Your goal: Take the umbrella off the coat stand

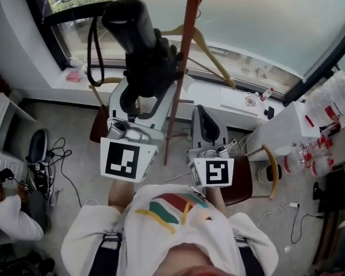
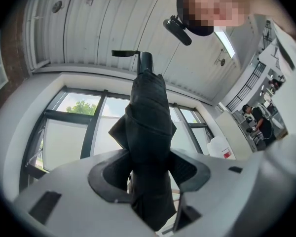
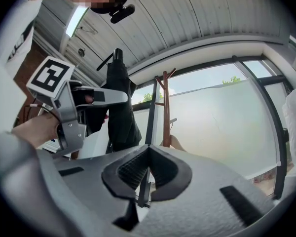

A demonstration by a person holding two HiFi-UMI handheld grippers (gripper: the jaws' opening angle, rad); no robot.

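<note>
Gripping: left claw (image 2: 149,172) clamps black folded fabric umbrella (image 2: 148,107) mid-body.
Handling: likely light, soft, slippery.
Right claw (image 3: 149,152): closed, empty.

Umbrella (image 1: 139,45): standing upright between the jaws of the left gripper (image 1: 139,105), just left of the coat stand.
Coat stand (image 1: 183,68): rising between the two grippers, in front of the window (image 1: 247,16).
Hanger (image 1: 213,56): hanging at the coat stand, reaching out to its right.
Right gripper (image 1: 207,119): sitting right of the coat stand, apart from the umbrella.
Chair (image 1: 259,174): standing below and right of the right gripper.
Bottles (image 1: 310,160): standing at far right, beyond the chair.
Cables (image 1: 60,160): lying on the floor at left.
</note>
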